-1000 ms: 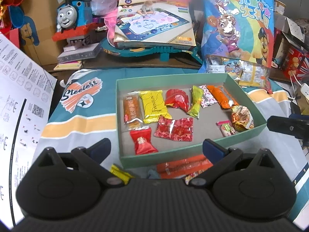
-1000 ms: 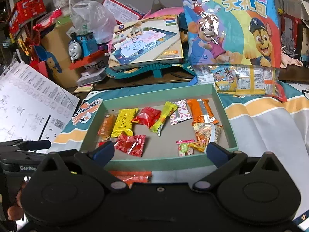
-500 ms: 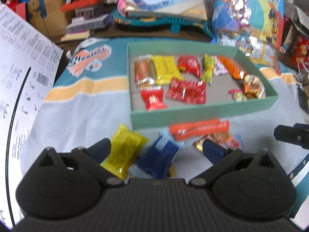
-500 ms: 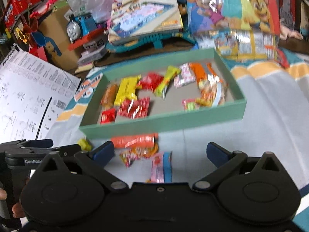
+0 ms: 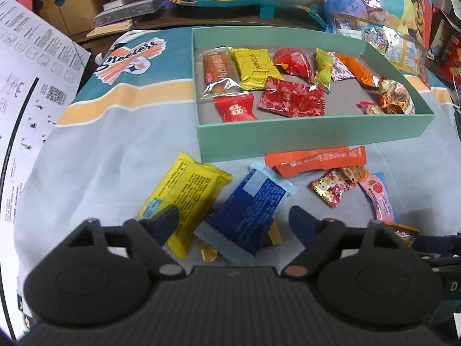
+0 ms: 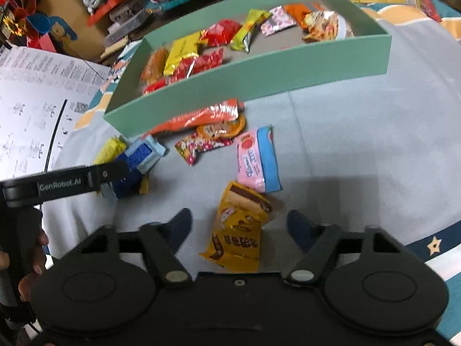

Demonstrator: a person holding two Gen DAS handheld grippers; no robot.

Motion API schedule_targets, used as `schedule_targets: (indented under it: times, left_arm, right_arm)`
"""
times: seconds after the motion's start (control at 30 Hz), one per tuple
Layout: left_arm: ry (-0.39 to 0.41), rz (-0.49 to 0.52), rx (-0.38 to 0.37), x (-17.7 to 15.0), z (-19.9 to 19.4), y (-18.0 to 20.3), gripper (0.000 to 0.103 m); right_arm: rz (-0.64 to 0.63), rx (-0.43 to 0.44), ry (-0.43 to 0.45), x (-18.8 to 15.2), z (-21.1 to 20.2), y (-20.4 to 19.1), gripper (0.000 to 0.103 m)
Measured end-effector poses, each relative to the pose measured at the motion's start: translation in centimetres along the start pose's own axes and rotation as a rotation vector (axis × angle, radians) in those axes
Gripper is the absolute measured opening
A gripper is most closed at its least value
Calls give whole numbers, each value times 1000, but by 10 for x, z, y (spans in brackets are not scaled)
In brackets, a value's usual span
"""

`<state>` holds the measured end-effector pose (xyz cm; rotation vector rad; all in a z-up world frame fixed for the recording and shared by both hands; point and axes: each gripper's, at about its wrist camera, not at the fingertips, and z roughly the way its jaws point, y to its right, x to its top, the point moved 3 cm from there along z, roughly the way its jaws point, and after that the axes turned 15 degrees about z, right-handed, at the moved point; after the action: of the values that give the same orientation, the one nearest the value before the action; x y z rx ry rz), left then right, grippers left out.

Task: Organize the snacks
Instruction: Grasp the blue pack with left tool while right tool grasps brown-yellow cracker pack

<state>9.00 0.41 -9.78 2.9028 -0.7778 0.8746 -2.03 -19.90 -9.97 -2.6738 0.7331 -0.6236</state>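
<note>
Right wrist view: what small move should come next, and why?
Probably lower the open right gripper and close on the yellow snack packet: it lies between the fingers, outside the green box.

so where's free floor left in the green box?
Bare grey floor in the green box lies between the red foil packet and the small pink candy. The left half and back row are packed with wrappers.
</note>
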Motion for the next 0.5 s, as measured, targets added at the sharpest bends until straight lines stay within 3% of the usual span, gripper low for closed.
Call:
schedule_targets:
  times: [0.13, 0.27, 0.33, 0.37, 0.5]
  left_arm:
    - [0, 38, -4, 7, 9, 7, 79]
    - [-27, 78, -3, 12, 22, 19, 75]
    - [-23, 118, 2, 10, 20, 26, 56]
    - [-43, 125, -35, 9, 21, 30, 34]
    - [-46, 142, -88, 0, 16, 47, 39]
  right_arm:
    - [-53, -19, -13, 0, 6, -3, 38]
    - [-81, -30, 4, 2, 3, -2, 36]
    - [-65, -44, 23, 7, -1, 8, 36]
    - [-52, -48, 29, 9, -2, 15, 36]
    - [10, -61, 49, 20, -8, 41, 36]
